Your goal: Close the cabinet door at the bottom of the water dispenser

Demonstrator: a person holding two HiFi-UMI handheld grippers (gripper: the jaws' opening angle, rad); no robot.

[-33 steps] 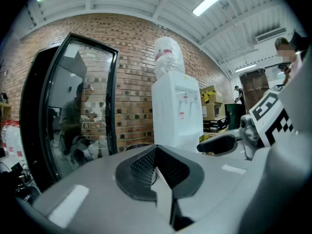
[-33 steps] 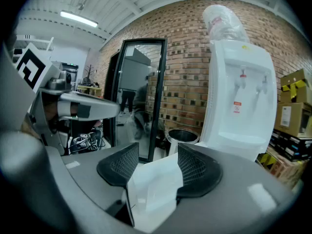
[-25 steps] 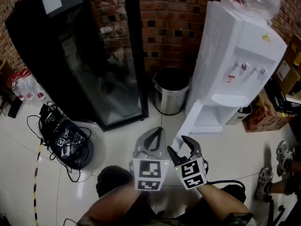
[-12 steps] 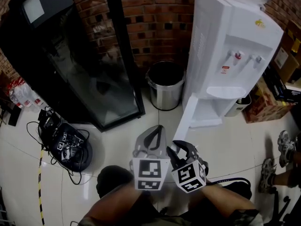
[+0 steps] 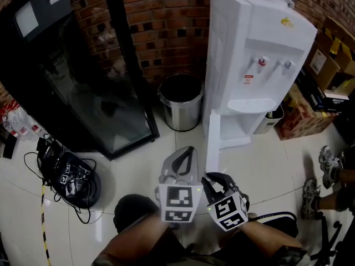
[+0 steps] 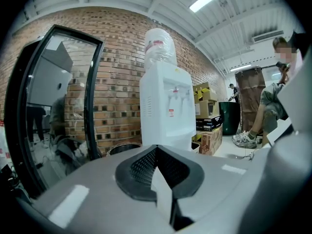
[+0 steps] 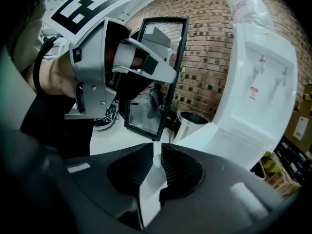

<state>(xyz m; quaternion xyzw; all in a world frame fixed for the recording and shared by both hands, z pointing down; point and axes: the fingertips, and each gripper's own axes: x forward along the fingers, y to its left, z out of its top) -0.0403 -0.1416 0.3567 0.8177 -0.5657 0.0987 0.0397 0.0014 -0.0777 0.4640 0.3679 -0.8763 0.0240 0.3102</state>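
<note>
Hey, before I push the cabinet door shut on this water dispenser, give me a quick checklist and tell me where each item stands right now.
1. Cabinet door shut: not ok. It stands swung out from the water dispenser.
2. Left gripper empty: ok. Its jaws are together with nothing between them.
3. Right gripper empty: ok. Its jaws are closing with nothing between them.
4. A gripper against the door: cannot tell. The right one is near the door's outer edge.
5. Swing path: ok. The floor in front of the cabinet is bare, and the steel bin sits on the door's other side.
</note>
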